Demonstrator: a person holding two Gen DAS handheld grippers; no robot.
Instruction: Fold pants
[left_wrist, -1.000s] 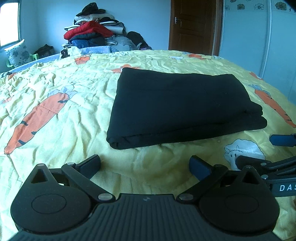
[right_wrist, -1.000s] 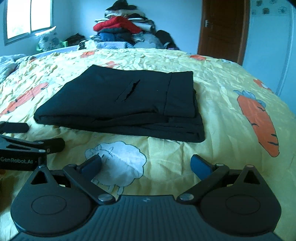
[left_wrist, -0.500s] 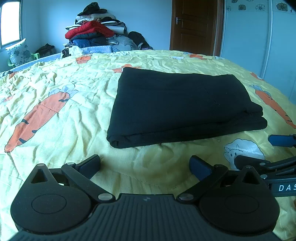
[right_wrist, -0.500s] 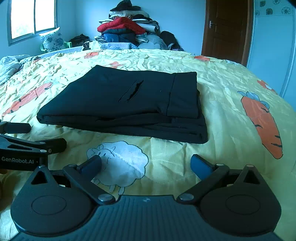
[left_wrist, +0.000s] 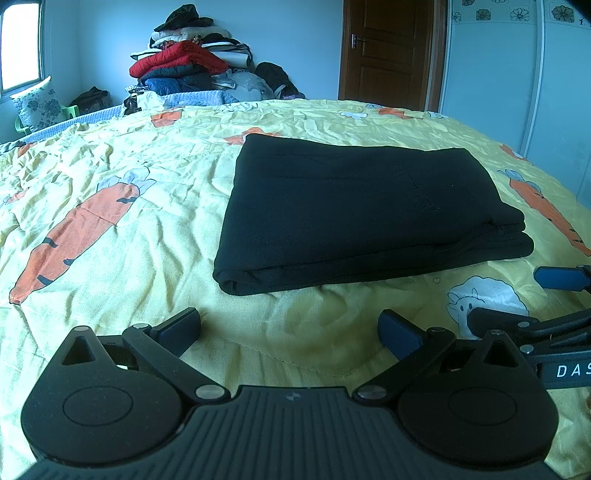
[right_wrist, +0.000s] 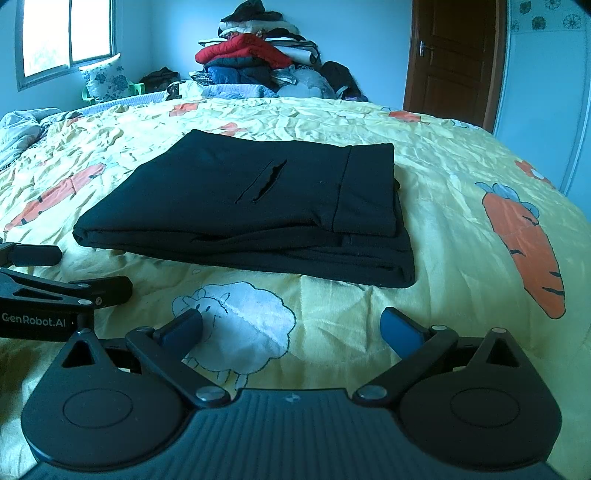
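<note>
1. My left tool (left_wrist: 290, 325) hangs low and level over the bed (left_wrist: 110, 177), fingers spread wide, gripping nothing.
2. My right tool (right_wrist: 291, 325) sits in the same pose, spread and empty, just above a sheep print (right_wrist: 240, 314).
3. Each tool shows in the other's view: the right at 3 o'clock, the left at 9 o'clock.
4. The black pants (left_wrist: 354, 210) lie folded in a flat stack at 12 o'clock, apart from both tools.
5. Beyond them, a clothes pile (right_wrist: 255, 62) stands against the wall.
</note>
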